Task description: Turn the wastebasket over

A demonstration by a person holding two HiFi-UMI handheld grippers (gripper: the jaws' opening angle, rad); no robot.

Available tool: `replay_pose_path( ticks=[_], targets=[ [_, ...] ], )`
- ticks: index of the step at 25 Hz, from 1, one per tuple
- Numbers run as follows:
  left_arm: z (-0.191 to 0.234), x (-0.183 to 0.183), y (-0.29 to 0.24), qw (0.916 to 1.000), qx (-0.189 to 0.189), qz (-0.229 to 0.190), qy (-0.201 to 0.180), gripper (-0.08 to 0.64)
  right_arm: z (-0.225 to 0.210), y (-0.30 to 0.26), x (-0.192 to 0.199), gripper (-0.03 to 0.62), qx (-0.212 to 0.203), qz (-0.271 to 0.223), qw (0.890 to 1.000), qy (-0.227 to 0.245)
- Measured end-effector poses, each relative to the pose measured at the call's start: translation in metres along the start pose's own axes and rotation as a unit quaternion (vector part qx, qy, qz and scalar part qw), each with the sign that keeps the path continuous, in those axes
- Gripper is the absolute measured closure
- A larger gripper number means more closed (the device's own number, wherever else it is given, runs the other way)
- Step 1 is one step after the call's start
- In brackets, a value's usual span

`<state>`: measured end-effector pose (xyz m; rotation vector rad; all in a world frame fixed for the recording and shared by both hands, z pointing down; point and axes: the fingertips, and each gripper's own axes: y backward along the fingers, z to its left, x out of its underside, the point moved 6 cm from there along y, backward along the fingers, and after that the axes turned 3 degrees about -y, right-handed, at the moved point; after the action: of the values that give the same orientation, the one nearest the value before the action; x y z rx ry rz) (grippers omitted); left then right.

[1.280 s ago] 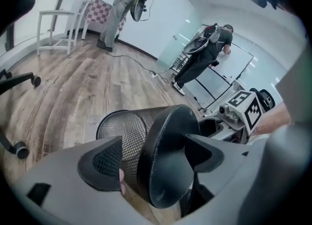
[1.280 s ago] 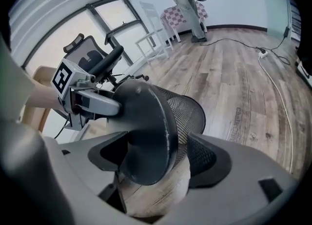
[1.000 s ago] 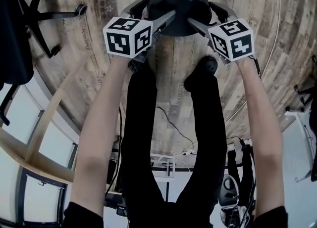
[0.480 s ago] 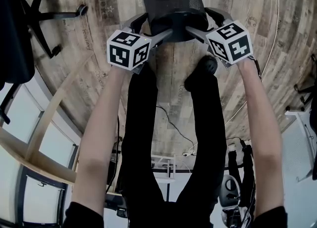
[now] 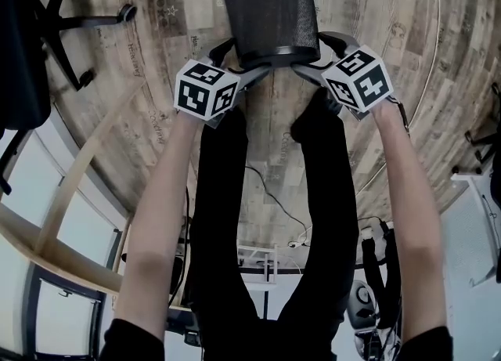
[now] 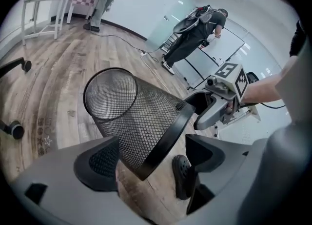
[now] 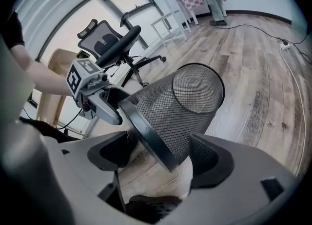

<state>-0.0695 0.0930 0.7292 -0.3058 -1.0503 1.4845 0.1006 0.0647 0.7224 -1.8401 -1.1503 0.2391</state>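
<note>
Left tongs stand wide, and the thick rim of the wastebasket sits between their jaws with bare space on the right-hand side. One pad shows only through the mesh wall. The right tongs mirror this: wide, rim between the jaws, a gap at the left jaw, the other pad behind mesh. Neither pair is closed onto anything. I judge the basket is pinned between the two tools rather than clamped by either.

The wastebasket is at the top centre of the head view, tipped so its closed base points away from me and its rim faces my legs. It appears to be clear of the wooden floor.

The risk I see is a slip. The rim is smooth and round, so if my hands drift apart or turn unevenly, the basket could roll out and drop towards my shoe just below it.

The head view shows both marker cubes flanking the rim, but not the jaw gaps; only the gripper views show those. The left gripper view alone shows another person at upper right. The right gripper view alone shows the back of an office chair at upper left.
</note>
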Motion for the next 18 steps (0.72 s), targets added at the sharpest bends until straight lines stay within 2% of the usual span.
replay_pose_path(
  ticks=[8, 18],
  targets=[
    [0.001, 0.028, -0.016, 1.0, -0.006, 0.005, 0.006, 0.143, 0.0, -0.02, 0.021, 0.219, 0.01, -0.005, 1.0, -0.013],
    [0.005, 0.045, -0.035, 0.9989, -0.028, 0.015, -0.035, 0.143, -0.007, -0.039, 0.04, 0.219, 0.026, -0.004, 1.0, 0.002]
  ],
)
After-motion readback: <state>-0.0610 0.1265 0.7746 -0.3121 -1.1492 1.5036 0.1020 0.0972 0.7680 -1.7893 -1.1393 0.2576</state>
